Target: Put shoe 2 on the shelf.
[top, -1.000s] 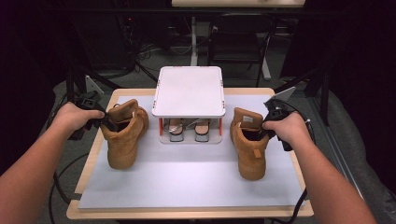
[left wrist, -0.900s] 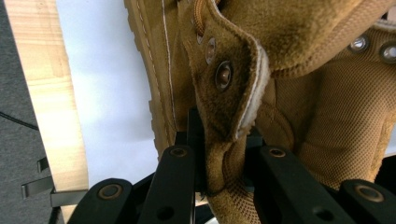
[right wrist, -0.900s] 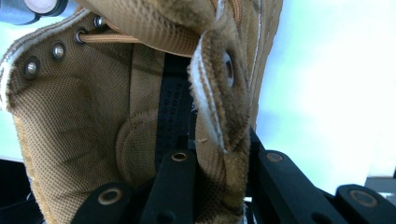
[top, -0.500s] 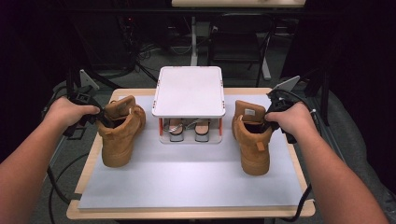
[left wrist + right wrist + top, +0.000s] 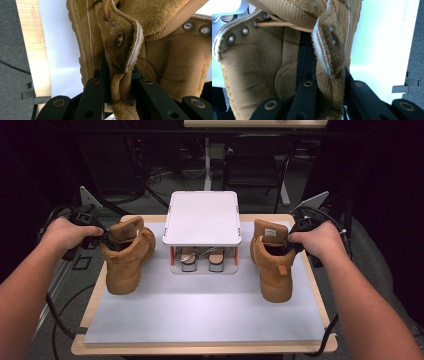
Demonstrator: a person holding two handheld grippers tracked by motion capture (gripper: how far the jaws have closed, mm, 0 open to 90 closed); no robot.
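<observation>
Pinching the collar of each boot, the left tongs point(image 5: 106, 240) are holding the left boot point(image 5: 125, 257) and the right tongs point(image 5: 289, 244) the right boot point(image 5: 272, 262) near the desk's point(image 5: 200, 346) side edges, with putting them on the little rack point(image 5: 202, 217) probably left to do.

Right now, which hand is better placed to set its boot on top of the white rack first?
Right, by a small margin. Both grippers are clamped on boot collars, but the right boot stands closer to the white rack than the left boot. The right gripper pinches the collar edge firmly, as does the left gripper.

Bright overhead-lit tabletop, dark surroundings, soft close-up focus.
</observation>
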